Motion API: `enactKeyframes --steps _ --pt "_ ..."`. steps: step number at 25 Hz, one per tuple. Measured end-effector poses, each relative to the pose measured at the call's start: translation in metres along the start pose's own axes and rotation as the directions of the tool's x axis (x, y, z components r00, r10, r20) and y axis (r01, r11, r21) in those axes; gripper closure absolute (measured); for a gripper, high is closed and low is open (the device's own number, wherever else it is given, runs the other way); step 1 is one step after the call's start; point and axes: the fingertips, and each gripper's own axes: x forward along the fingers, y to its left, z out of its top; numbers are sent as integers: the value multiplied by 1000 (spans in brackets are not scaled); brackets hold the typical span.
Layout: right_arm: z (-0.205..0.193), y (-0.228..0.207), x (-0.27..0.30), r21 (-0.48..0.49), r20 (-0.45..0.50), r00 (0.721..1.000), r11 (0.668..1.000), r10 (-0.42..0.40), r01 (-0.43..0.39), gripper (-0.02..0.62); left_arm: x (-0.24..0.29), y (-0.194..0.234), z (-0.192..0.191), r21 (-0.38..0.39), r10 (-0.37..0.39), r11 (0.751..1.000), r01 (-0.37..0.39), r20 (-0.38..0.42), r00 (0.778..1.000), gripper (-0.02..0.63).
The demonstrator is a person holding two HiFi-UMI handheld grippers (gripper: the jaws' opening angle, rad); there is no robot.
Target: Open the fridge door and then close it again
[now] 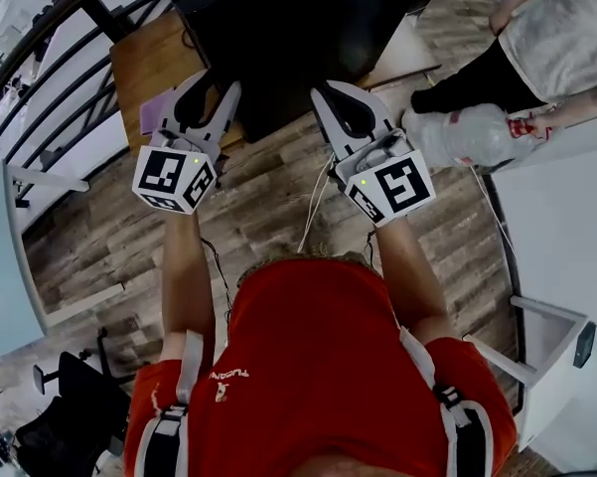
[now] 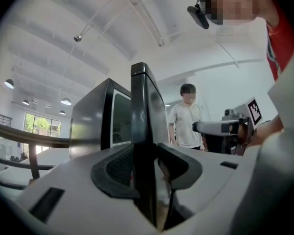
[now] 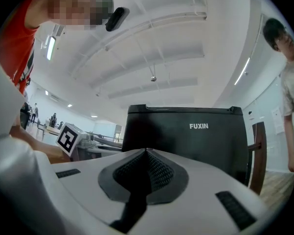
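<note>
Left hand-held gripper point(image 2: 146, 155): I had it grasping the fridge door point(image 2: 147, 102) by its edge.
Right hand-held gripper point(image 3: 147, 154): clenched, empty.
Risk: I judged a skewed swing could slip the door free.

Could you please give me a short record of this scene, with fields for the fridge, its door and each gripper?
Fridge: black fridge, standing on a wooden table
Door: fridge door ajar, its free edge swung clear of the cabinet
Left gripper: left gripper closed on the door's free edge, one pad on each side
Right gripper: right gripper shut and empty, held in front of the door's face
Bystander: person in a white shirt standing beyond the fridge
</note>
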Motion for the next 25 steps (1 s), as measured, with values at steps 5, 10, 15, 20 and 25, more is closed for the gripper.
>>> enactKeyframes --steps 5,10,15,20,25 --pt "-4 1 -14 15 -8 999 999 -32 32 569 -11 -33 3 5 -42 999 42 19 999 463" --pt "-8 6 -33 28 -15 998 998 -58 58 568 -21 -65 3 -16 -95 995 95 37 995 468" --pt "-3 13 -56 34 -9 996 995 -93 93 568 -29 -94 8 -36 -155 987 157 58 986 468" --pt "2 18 -77 32 -5 990 989 -142 142 565 -33 -122 12 -31 -229 972 232 67 971 468" --pt "6 19 -102 47 -3 983 982 -183 183 561 -35 -156 18 -22 -299 953 302 80 951 480"
